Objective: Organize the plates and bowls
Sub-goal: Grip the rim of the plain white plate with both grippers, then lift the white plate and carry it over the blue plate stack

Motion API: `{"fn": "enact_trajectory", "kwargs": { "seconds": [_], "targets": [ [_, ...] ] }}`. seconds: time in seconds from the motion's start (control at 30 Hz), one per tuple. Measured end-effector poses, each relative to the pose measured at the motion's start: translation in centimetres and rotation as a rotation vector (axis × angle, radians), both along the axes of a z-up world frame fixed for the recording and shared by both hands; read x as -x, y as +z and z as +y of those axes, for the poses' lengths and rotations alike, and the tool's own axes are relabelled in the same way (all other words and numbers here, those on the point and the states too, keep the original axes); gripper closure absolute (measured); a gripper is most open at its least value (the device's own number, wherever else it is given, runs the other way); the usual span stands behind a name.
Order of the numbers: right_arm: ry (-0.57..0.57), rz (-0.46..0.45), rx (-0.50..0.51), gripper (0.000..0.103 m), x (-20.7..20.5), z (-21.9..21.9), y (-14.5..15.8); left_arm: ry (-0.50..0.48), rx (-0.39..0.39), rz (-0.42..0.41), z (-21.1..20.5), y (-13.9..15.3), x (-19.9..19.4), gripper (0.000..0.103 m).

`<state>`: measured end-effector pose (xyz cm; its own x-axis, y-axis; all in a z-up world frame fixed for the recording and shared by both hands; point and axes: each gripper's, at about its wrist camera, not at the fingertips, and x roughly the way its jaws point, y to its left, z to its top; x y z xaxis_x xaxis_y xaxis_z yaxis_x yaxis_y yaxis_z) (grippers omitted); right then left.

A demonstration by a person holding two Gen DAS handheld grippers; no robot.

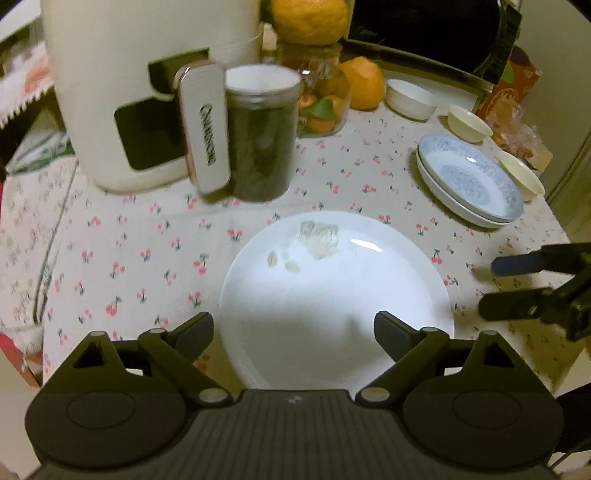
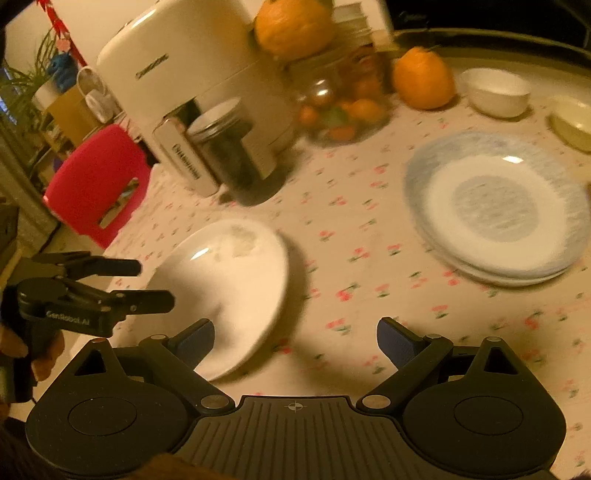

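A white plate (image 1: 332, 291) with food smears lies on the cherry-print tablecloth (image 1: 147, 251); it also shows in the right wrist view (image 2: 229, 288). My left gripper (image 1: 293, 334) is open over its near rim. My right gripper (image 2: 295, 341) is open and empty above the cloth just right of that plate, and shows in the left wrist view (image 1: 491, 286). A stack of blue-patterned plates (image 1: 469, 181) sits at the right, also in the right wrist view (image 2: 498, 206). A white bowl (image 1: 410, 98) and two cream bowls (image 1: 469, 122) (image 1: 521, 173) stand behind.
A white appliance (image 1: 147, 85), a dark jar (image 1: 258, 136), a glass jar of fruit (image 1: 325, 107), oranges (image 1: 362, 83) and a microwave (image 1: 424, 29) crowd the back. A red stool (image 2: 96, 184) stands beyond the table's left edge.
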<state>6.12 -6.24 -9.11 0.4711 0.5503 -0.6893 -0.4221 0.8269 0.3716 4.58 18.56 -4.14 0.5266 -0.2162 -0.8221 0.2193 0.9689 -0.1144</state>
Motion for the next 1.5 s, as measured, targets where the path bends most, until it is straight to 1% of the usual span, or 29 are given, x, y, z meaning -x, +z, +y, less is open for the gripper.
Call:
{"fn": "enact_trajectory", "kwargs": {
  "seconds": [0.07,0.13,0.2,0.27,0.33,0.4,0.47,0.53,0.6,0.67,0.77,0.83,0.93,0.97,1.0,1.03,1.1,1.13,1.2,1.3,1.37,1.5],
  "targets": [
    [0.011,0.004,-0.003,0.007,0.1,0.7,-0.2,0.006,0.02,0.015,0.5,-0.2,0.0,0.017],
    [0.023,-0.001,0.001,0.007,0.2,1.4,-0.3,0.012,0.032,0.028,0.8,-0.4,-0.1,0.024],
    [0.025,-0.002,0.006,0.007,0.1,1.9,-0.5,0.029,0.04,0.04,1.2,-0.6,-0.2,0.026],
    [0.025,0.003,0.009,0.007,0.0,2.3,-0.7,0.048,0.046,0.051,1.7,-0.7,-0.4,0.03],
    [0.02,0.006,0.01,0.007,-0.1,2.5,-0.9,0.064,0.06,0.064,2.0,-0.9,-0.7,0.039],
    [0.019,0.007,0.011,0.007,-0.2,2.7,-1.1,0.073,0.081,0.076,2.2,-0.9,-0.9,0.045],
    [0.016,0.006,0.006,0.007,-0.3,2.9,-1.2,0.082,0.081,0.082,2.3,-1.0,-0.9,0.049],
    [0.02,0.004,-0.015,0.007,-0.4,3.0,-1.3,0.084,0.071,0.083,2.3,-1.0,-0.8,0.056],
    [0.024,-0.001,-0.038,0.008,-0.4,3.1,-1.3,0.087,0.057,0.083,2.3,-1.0,-0.8,0.06],
    [0.031,0.006,-0.054,0.009,-0.4,3.3,-1.3,0.085,0.053,0.084,2.5,-1.0,-0.8,0.061],
    [0.031,0.009,-0.059,0.012,-0.5,3.6,-1.5,0.088,0.057,0.114,2.7,-1.4,-1.0,0.067],
    [0.031,0.01,-0.06,0.016,-0.5,3.8,-1.6,0.097,0.062,0.133,2.9,-1.8,-1.1,0.072],
    [0.032,0.008,-0.057,0.026,-0.6,4.0,-1.7,0.099,0.071,0.143,3.0,-2.1,-1.2,0.077],
    [0.035,0.006,-0.053,0.036,-0.6,4.0,-1.8,0.099,0.077,0.143,3.1,-2.1,-1.2,0.077],
    [0.034,0.003,-0.045,0.043,-0.6,4.1,-1.9,0.098,0.076,0.142,3.0,-2.1,-1.2,0.077],
    [0.027,-0.003,-0.034,0.046,-0.7,4.1,-1.9,0.093,0.07,0.138,3.0,-2.1,-1.1,0.077],
    [0.014,-0.009,-0.018,0.058,-0.7,4.1,-2.1,0.083,0.055,0.13,2.8,-2.1,-1.1,0.077],
    [0.008,-0.01,-0.012,0.061,-0.8,4.0,-2.2,0.079,0.047,0.126,2.7,-2.0,-1.1,0.077],
    [-0.007,-0.013,-0.006,0.073,-1.0,3.7,-2.4,0.076,0.041,0.116,2.6,-2.0,-1.1,0.077],
    [-0.039,-0.024,0.004,0.08,-1.1,3.1,-2.4,0.071,0.055,0.104,2.5,-1.8,-1.2,0.077],
    [-0.056,-0.03,0.006,0.081,-1.2,2.6,-2.3,0.06,0.064,0.092,2.1,-1.6,-1.3,0.078],
    [-0.079,-0.05,-0.001,0.081,-1.4,1.5,-1.8,0.037,0.057,0.072,1.0,-1.3,-1.4,0.078]
  ]
}}
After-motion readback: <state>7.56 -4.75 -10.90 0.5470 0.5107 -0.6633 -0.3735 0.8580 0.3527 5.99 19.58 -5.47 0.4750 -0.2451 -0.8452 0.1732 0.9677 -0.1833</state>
